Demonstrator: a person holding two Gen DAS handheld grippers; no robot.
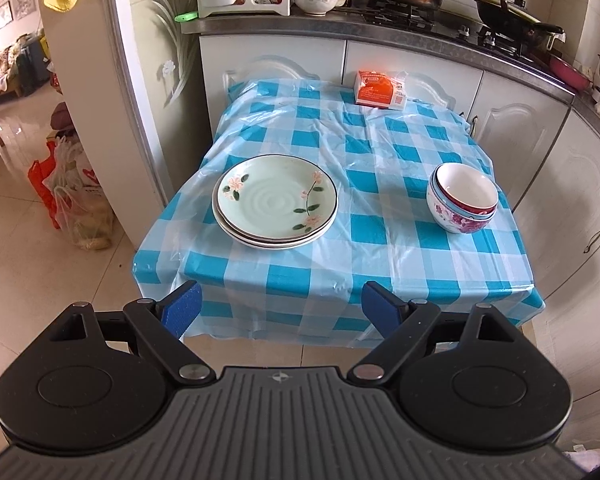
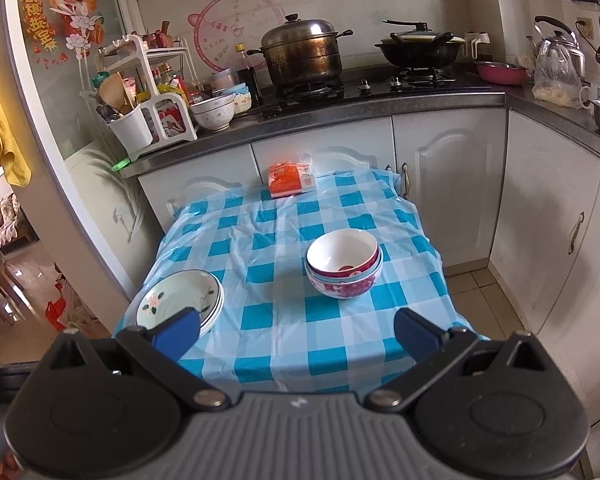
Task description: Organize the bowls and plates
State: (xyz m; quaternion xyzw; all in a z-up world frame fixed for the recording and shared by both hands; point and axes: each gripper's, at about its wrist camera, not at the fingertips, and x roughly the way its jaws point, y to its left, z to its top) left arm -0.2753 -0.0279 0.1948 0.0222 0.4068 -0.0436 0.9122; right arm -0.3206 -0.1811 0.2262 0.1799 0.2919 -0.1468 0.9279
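A stack of pale green plates (image 1: 275,201) with flower prints sits on the left of the blue checked table (image 1: 380,152). A stack of bowls (image 1: 463,197) with red and blue rims stands on the right. My left gripper (image 1: 281,312) is open and empty, held before the table's front edge, short of the plates. In the right wrist view the plates (image 2: 180,299) are at the near left and the bowls (image 2: 343,262) in the middle. My right gripper (image 2: 297,332) is open and empty over the table's (image 2: 260,240) near edge; its left finger hides part of the plates.
An orange and white packet (image 1: 380,89) lies at the table's far edge. White cabinets (image 2: 448,184) and a counter with a steel pot (image 2: 304,50), wok, utensil rack and bowls stand behind. Bags (image 1: 72,200) sit on the floor at left.
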